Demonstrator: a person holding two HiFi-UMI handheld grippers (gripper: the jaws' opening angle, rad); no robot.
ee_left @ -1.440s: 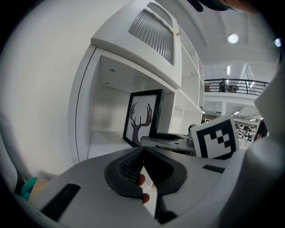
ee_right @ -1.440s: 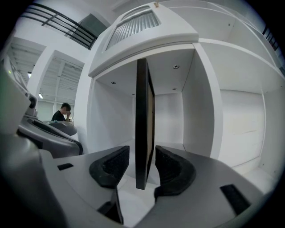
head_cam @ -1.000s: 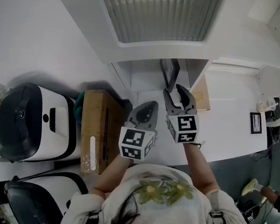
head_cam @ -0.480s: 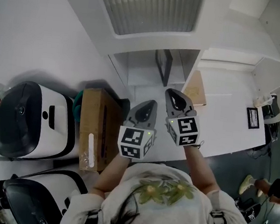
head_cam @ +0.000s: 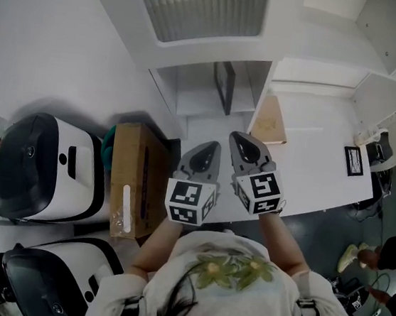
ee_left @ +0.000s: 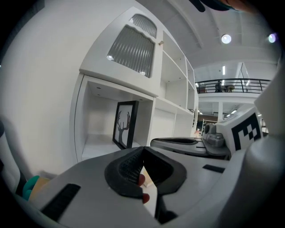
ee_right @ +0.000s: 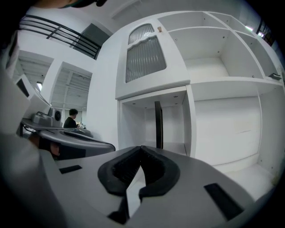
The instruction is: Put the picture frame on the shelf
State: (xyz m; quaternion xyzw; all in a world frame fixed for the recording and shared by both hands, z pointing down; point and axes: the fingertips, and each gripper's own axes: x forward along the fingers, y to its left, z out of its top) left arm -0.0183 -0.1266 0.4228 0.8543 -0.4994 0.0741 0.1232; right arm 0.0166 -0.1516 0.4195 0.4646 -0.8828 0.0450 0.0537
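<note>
Entry, both grippers in front of the shelf unit.

Picture frame [head_cam: 223, 87]: it stands upright on the floor of the open lower compartment of the white shelf [head_cam: 192, 92], directly under the cabinet's louvred door [head_cam: 202, 7]. In your left gripper view the frame [ee_left: 125, 123] shows its face at an angle: black border, dark antler-like print on white. In your right gripper view the frame [ee_right: 158, 124] shows edge-on, as a thin dark upright strip inside the compartment. Nothing touches it; it is well apart from both grippers.

Left gripper [head_cam: 212, 148]: you hold it out in front of the shelf, pointing toward the compartment. In its own view the left gripper [ee_left: 141, 151] has its dark ribbed pads pressed together at the tips, with no object pinched between them.

Right gripper [head_cam: 240, 137]: it sits just beside the left one, slightly further forward, also pointing at the shelf. Its jaws have just been closing; in its own view the right gripper [ee_right: 141, 149] shows the pads meeting at the tips with nothing between them.

Surroundings, head view: a cardboard box [head_cam: 134, 182] lies to your left, with a teal object [head_cam: 108, 139] at its far edge. Beyond it stands a white and black machine [head_cam: 46, 171]. A flat tan board [head_cam: 270, 121] lies on the white surface just right of the compartment. A small black-bordered card [head_cam: 353, 160] lies further right. In the right gripper view a person [ee_right: 71, 119] shows far off in the background.
</note>
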